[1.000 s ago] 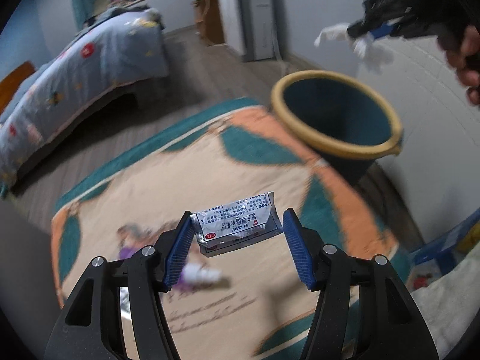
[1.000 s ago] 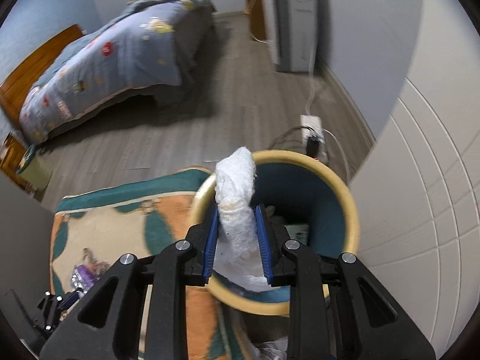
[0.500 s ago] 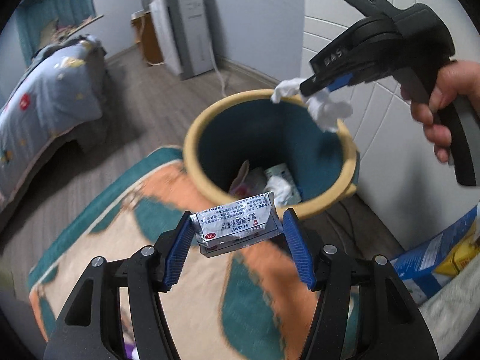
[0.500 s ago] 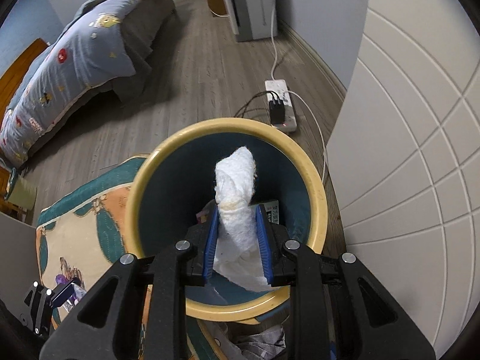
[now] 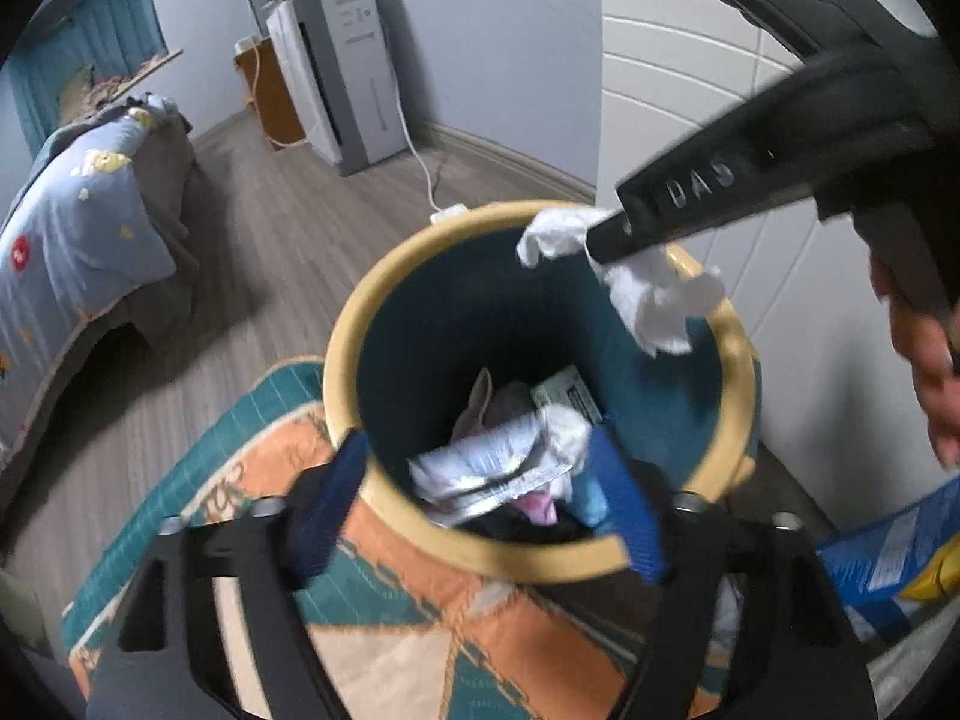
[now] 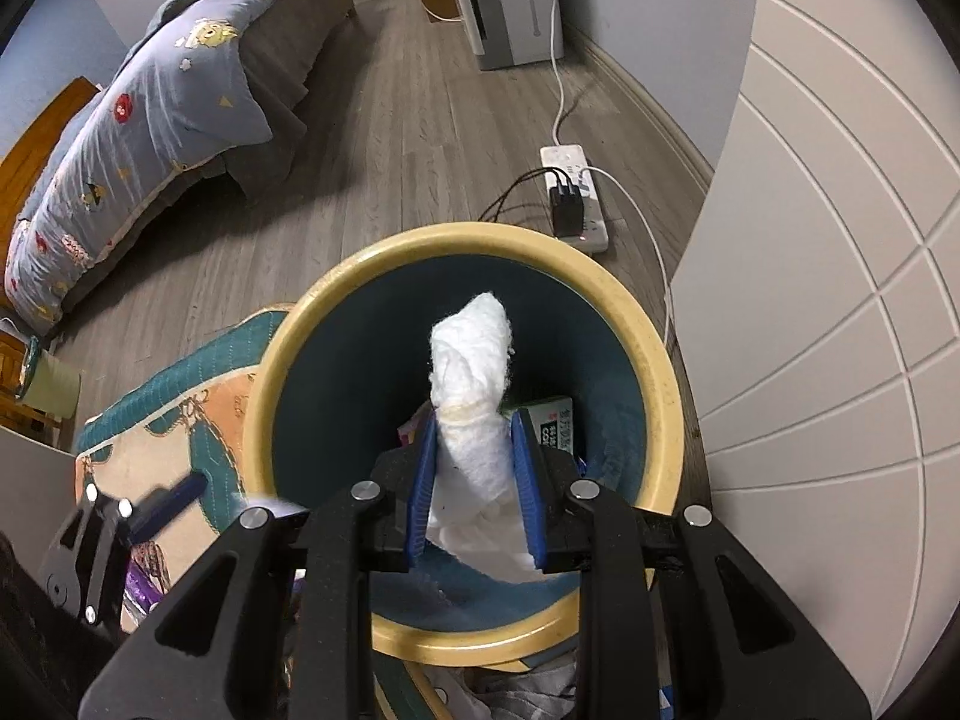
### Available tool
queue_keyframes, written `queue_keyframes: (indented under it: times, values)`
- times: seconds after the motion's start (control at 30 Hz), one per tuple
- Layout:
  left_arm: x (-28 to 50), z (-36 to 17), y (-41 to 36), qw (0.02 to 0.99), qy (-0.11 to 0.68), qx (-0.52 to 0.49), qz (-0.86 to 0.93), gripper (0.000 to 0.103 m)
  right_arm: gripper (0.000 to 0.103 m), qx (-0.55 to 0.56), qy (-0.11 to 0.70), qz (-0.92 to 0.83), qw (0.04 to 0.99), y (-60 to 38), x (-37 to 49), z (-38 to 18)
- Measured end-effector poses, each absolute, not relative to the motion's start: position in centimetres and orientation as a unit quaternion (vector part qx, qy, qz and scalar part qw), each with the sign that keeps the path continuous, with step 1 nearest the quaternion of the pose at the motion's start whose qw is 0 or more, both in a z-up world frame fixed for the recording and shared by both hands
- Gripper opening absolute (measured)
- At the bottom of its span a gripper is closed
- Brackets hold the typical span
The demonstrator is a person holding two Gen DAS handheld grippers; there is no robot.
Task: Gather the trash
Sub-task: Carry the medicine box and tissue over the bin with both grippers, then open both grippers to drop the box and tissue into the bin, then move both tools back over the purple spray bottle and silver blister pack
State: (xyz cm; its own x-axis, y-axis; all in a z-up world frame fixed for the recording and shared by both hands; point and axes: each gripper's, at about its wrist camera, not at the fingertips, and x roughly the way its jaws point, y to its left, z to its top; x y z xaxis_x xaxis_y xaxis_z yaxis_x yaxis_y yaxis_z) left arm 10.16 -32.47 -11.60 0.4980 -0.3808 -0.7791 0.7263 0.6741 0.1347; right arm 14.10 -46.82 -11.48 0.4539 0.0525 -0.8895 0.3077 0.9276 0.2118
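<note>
- Left wrist view: bedroom, wood floor (image 5: 288, 240), patterned rug (image 5: 420, 648). The left hand-held gripper (image 5: 480, 498) straddles the bin (image 5: 348, 354) rim, its jaws apart; the foil packet (image 5: 486, 468) lies loose between them, inside the bin mouth.
- Right wrist view: the right hand-held gripper (image 6: 474, 474) is clamped on a white tissue (image 6: 474, 372), its long axis upright, directly above the bin (image 6: 654, 372) opening. Judged: release drops it in.

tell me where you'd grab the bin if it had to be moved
Grab the bin by its thick yellow rim, coming straight down from above, one finger inside the wall and one outside. It stands upright with an open top, and the round body looks too wide for the jaws. The right gripper would first need to drop its tissue.
</note>
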Motion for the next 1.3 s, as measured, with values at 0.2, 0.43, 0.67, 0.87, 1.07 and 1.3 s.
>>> queue_keyframes:
  times: [0.2, 0.43, 0.67, 0.87, 1.07, 1.3]
  values:
    - [10.5, -11.8, -31.5, 0.847, 0.372, 0.213, -0.314, 0.095, 0.048, 0.165, 0.507, -0.065, 0.843, -46.4, 14.2, -11.0]
    - [10.5, -12.8, -28.7, 0.852, 0.394, 0.189, -0.289, 0.097, 0.090, 0.166, 0.487, -0.088, 0.853, -46.8, 13.9, -10.1]
    - [10.0, -12.2, -25.6, 0.855, 0.412, 0.166, -0.269, 0.097, 0.097, 0.169, 0.485, -0.079, 0.854, -45.6, 14.1, -9.4]
    - [8.5, -9.8, -21.8, 0.863, 0.408, 0.177, -0.242, 0.097, 0.097, 0.138, 0.484, -0.062, 0.862, -42.7, 14.5, -8.0]
    - [6.2, -7.1, -16.1, 0.870, 0.409, 0.194, -0.197, 0.097, 0.097, 0.091, 0.484, -0.040, 0.869, -38.5, 14.9, -7.0]
    - [3.7, -4.9, -9.8, 0.877, 0.416, 0.187, -0.149, 0.097, 0.097, 0.033, 0.481, 0.010, 0.876, -32.6, 15.2, -5.8]
